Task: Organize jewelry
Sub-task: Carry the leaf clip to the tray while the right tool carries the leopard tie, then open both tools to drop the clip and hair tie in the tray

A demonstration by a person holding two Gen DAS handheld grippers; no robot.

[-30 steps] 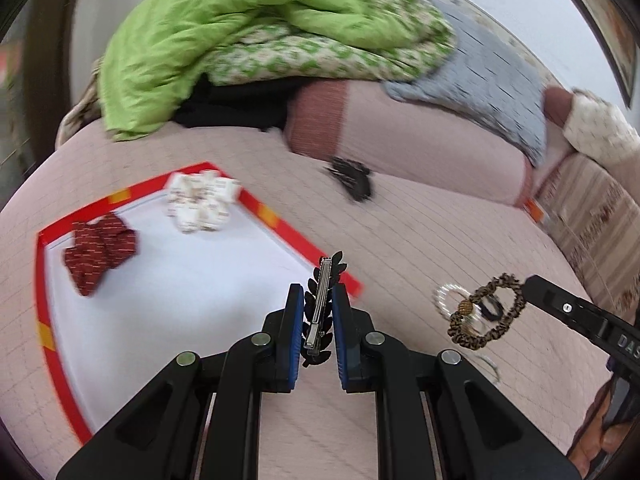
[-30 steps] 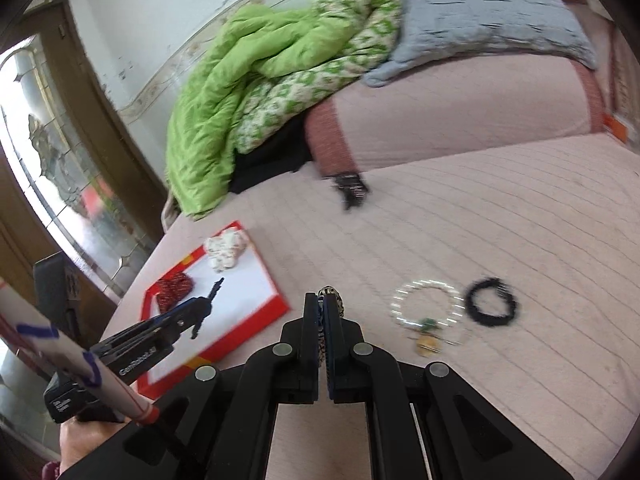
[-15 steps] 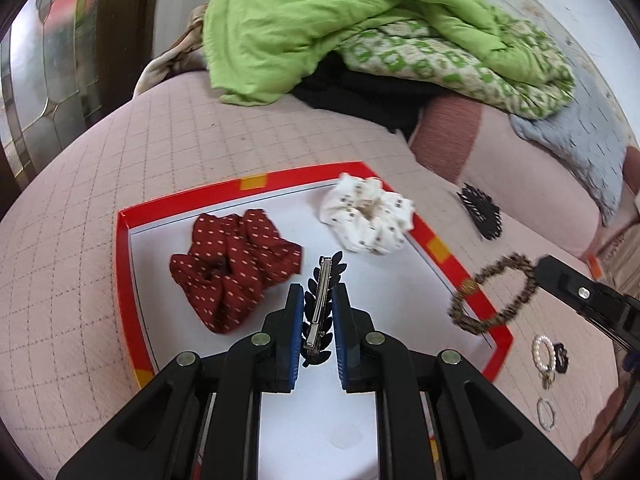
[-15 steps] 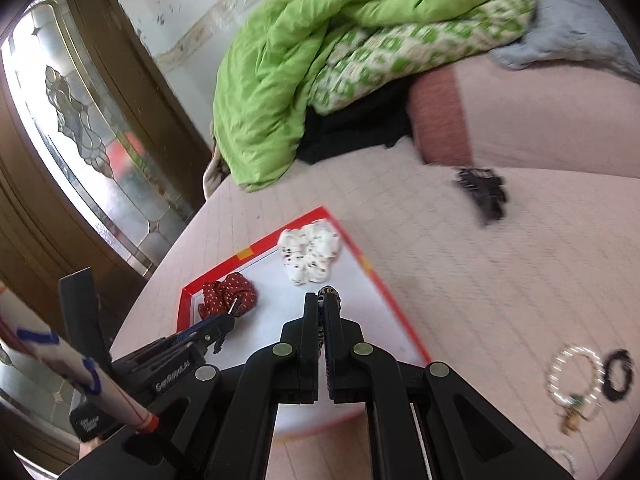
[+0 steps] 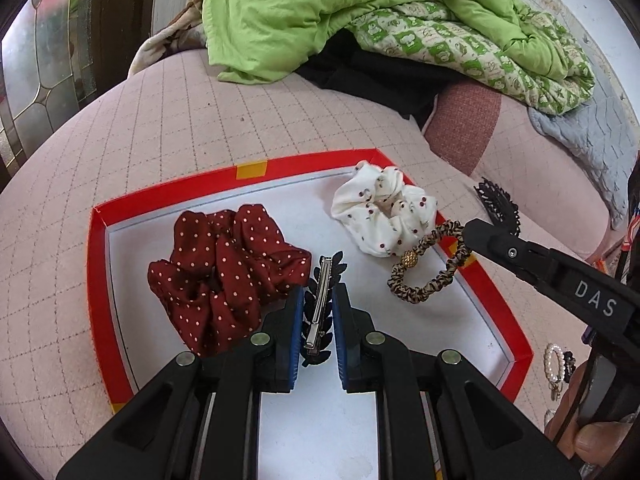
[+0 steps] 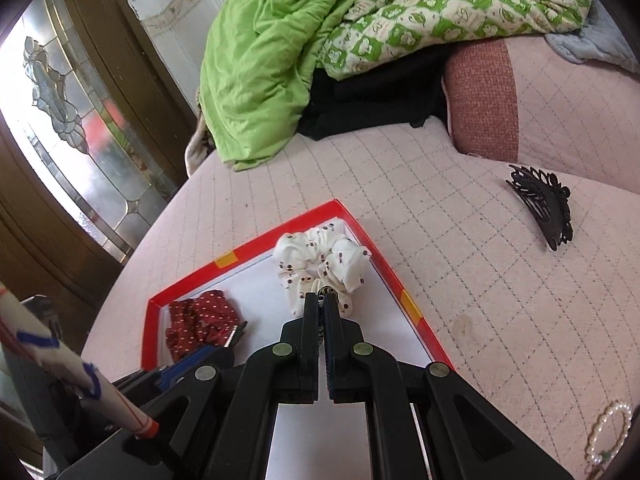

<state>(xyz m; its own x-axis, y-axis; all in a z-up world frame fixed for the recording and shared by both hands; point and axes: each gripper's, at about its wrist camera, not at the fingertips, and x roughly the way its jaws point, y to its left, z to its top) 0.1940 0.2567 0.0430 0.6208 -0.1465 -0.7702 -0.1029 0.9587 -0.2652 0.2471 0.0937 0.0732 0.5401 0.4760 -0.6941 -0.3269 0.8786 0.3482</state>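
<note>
The right gripper [image 6: 321, 304] reaches toward twelve o'clock over the red-rimmed tray [image 6: 390, 276], its jaws pressed together on a thin patterned band [image 6: 326, 291], probably a leopard-print hair tie, though little of it shows. Just beyond lies the white dotted scrunchie [image 6: 320, 258]. At nine o'clock inside the tray sits the red polka-dot scrunchie [image 6: 198, 322], with the left gripper [image 6: 208, 350] beside it. A black claw clip [image 6: 542, 204] rests on the pink quilt [image 6: 460, 260] at two o'clock. A pearl bracelet [image 6: 608, 432] lies at four.

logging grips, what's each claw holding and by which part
Left claw clamps the black leaf-edged metal barrette across its lower half. Right claw pinches the leopard-print elastic hair tie with a gold bead at its top right.
</note>
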